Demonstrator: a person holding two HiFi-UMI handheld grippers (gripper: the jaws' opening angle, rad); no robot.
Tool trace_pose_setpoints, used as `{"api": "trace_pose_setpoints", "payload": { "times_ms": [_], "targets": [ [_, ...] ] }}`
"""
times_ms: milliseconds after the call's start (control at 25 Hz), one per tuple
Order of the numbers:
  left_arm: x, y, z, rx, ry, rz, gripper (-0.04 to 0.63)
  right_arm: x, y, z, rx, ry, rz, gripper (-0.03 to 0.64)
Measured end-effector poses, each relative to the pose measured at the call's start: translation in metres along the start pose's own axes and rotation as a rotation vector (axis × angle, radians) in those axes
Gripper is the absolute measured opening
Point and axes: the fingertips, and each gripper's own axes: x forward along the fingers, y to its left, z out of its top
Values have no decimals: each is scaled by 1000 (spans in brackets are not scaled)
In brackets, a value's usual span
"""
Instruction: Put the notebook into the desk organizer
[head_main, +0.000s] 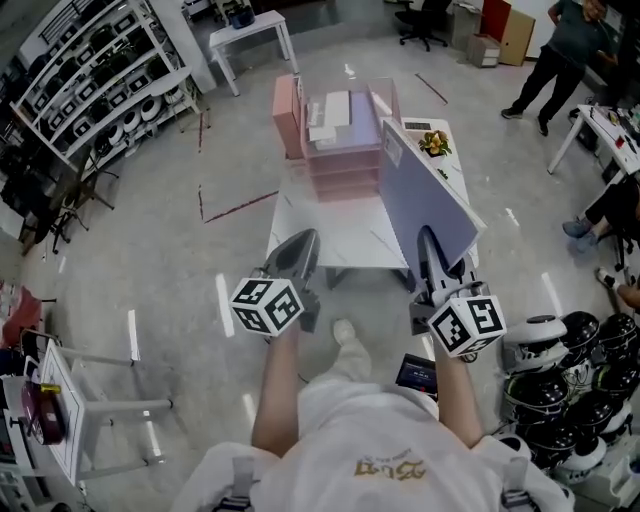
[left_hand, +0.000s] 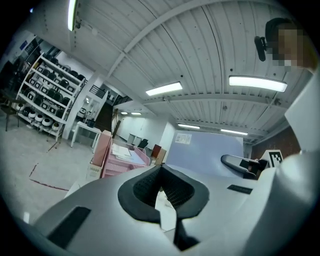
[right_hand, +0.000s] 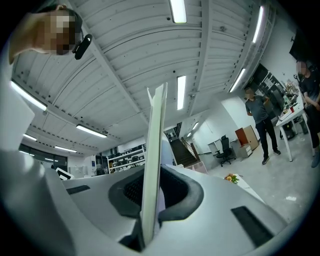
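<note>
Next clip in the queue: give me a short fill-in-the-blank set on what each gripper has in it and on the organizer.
1. The right gripper is shut on the ____.
2. The desk organizer on the white table is ____ in colour.
3. The left gripper has ____ between its jaws.

Missing words: notebook; pink; nothing.

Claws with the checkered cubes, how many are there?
2. The left claw is at the lower left of the head view, holding nothing. The right claw is at the lower right, gripping the notebook. None seem hidden.
</note>
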Motion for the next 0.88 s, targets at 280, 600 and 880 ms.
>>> {"api": "trace_pose_setpoints", "payload": {
  "times_ms": [280, 600, 880],
  "targets": [
    [105, 68, 36, 10, 25, -49, 17, 115, -36, -5, -21, 1, -28, 41],
    [191, 139, 64, 3, 55, -109, 17, 220, -69, -15, -53, -1, -90, 41],
    [232, 175, 69, -10, 95, -150, 17, 267, -86, -25, -85, 19, -149, 43]
  ]
}}
